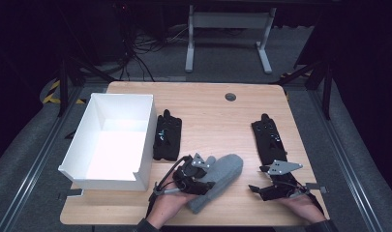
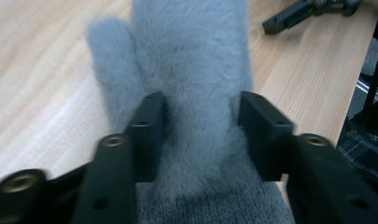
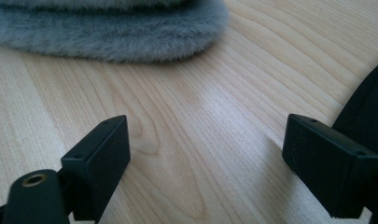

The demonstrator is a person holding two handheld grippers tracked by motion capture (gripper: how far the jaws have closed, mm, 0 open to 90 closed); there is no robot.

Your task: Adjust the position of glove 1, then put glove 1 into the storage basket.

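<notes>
Two jaws of our left gripper (image 2: 200,135) squeeze the grey mitten (image 2: 191,70) lying on the tabletop (image 2: 42,60); our right gripper (image 3: 205,158) gapes wide over bare wood, mitten just beyond its jaws.

Fluffy grey mitten (image 1: 221,178), white box (image 1: 117,140), two black gloves (image 1: 167,135), pale wood-grain table (image 1: 218,116).

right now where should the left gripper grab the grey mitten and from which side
Grip the grey mitten across its narrow waist, just above the knit cuff, coming in from the cuff end nearest the person. It lies flat, and the left gripper already has its jaws pressed in on either side there, below the thumb lobe.
</notes>
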